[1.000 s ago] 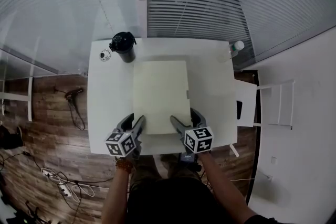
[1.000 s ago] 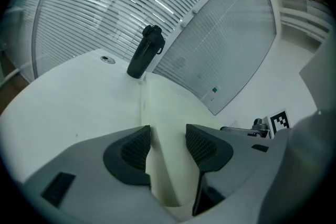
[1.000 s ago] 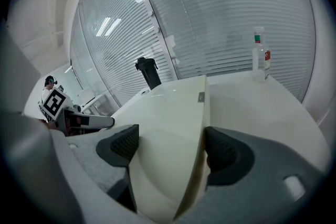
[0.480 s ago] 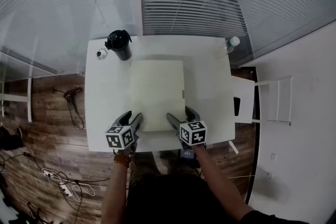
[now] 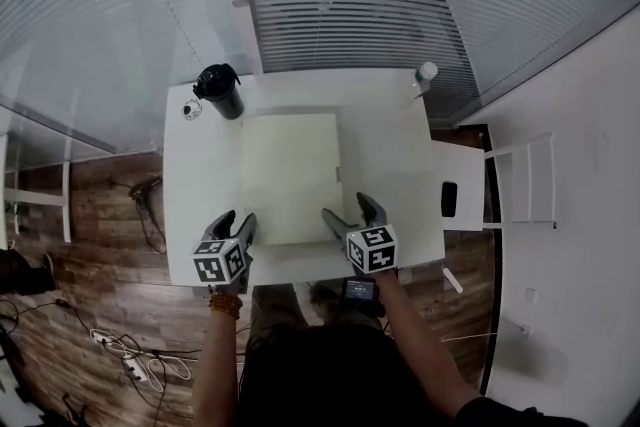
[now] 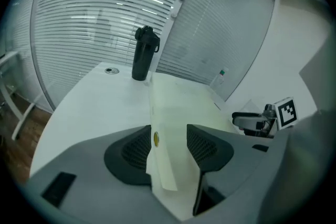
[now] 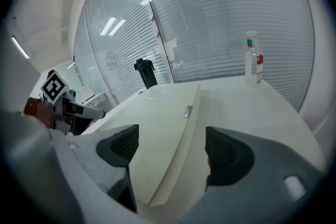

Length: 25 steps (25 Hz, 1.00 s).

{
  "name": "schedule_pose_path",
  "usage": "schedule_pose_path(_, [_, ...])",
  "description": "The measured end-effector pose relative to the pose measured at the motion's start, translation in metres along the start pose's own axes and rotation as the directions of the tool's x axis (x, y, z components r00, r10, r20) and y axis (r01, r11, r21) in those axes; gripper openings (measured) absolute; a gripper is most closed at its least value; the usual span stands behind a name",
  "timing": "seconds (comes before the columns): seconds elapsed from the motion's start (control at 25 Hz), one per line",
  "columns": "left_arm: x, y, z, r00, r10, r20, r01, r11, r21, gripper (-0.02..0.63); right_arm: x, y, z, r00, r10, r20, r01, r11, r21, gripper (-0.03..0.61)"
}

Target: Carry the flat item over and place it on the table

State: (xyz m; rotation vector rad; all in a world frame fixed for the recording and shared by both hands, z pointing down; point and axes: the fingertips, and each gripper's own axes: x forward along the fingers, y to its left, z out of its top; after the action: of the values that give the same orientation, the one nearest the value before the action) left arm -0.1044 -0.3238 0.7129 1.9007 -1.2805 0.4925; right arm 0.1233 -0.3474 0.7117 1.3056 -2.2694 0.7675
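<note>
The flat item is a cream board (image 5: pixel 292 177) lying flat on the white table (image 5: pixel 200 175). My left gripper (image 5: pixel 237 220) is at its near left corner. In the left gripper view the board (image 6: pixel 178 107) passes between the jaws of the left gripper (image 6: pixel 170 144), close to the left pad, with a gap on the right. My right gripper (image 5: pixel 350 210) is at the near right corner. There the board's edge (image 7: pixel 157 123) lies between the widely spread jaws of the right gripper (image 7: pixel 173 147). Both grippers are open.
A black bottle (image 5: pixel 220 90) stands at the table's far left beside a small round object (image 5: pixel 189 109). A spray bottle (image 5: pixel 424 77) stands at the far right corner. A white side surface (image 5: pixel 463 175) with a dark phone (image 5: pixel 448 199) adjoins the table's right. Window blinds lie beyond.
The head view has shifted, so the table sits higher in the picture. The board stays flat on the table. My left gripper has slid slightly outward at the board's near left corner.
</note>
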Motion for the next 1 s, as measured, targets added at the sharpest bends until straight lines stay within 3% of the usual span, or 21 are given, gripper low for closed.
schedule_pose_path(0.36, [-0.023, -0.033, -0.019, 0.997, 0.068, 0.042, -0.071, 0.994, 0.08, 0.219, -0.041, 0.003, 0.008, 0.996, 0.018, 0.092, -0.013, 0.999, -0.046, 0.391])
schedule_pose_path(0.44, [-0.029, -0.035, -0.024, 0.995, 0.081, 0.05, -0.085, 0.993, 0.077, 0.219, -0.049, 0.003, 0.002, 0.996, 0.0, 0.094, 0.006, 0.998, -0.062, 0.289])
schedule_pose_path(0.56, [-0.036, -0.044, -0.029, 0.996, 0.073, 0.059, -0.078, 0.993, 0.086, 0.127, -0.057, 0.004, -0.008, 0.996, -0.018, 0.092, 0.027, 0.996, -0.088, 0.223])
schedule_pose_path(0.64, [-0.042, -0.048, -0.031, 0.994, 0.077, 0.072, -0.084, 0.992, 0.091, 0.121, -0.063, 0.006, -0.013, 0.996, -0.021, 0.092, 0.03, 0.994, -0.105, 0.158])
schedule_pose_path(0.72, [-0.047, -0.051, -0.033, 0.993, 0.078, 0.085, -0.086, 0.992, 0.088, 0.112, -0.067, 0.009, -0.017, 0.996, -0.016, 0.091, 0.026, 0.993, -0.117, 0.133])
schedule_pose_path(0.8, [-0.051, -0.054, -0.037, 0.993, 0.076, 0.092, -0.083, 0.993, 0.08, 0.097, -0.071, 0.011, -0.021, 0.996, -0.013, 0.087, 0.023, 0.992, -0.122, 0.055])
schedule_pose_path(1.0, [-0.057, -0.057, -0.047, 0.991, 0.092, 0.1, -0.099, 0.993, 0.07, 0.097, -0.076, 0.015, -0.021, 0.995, 0.011, 0.094, 0.002, 0.991, -0.131, 0.012])
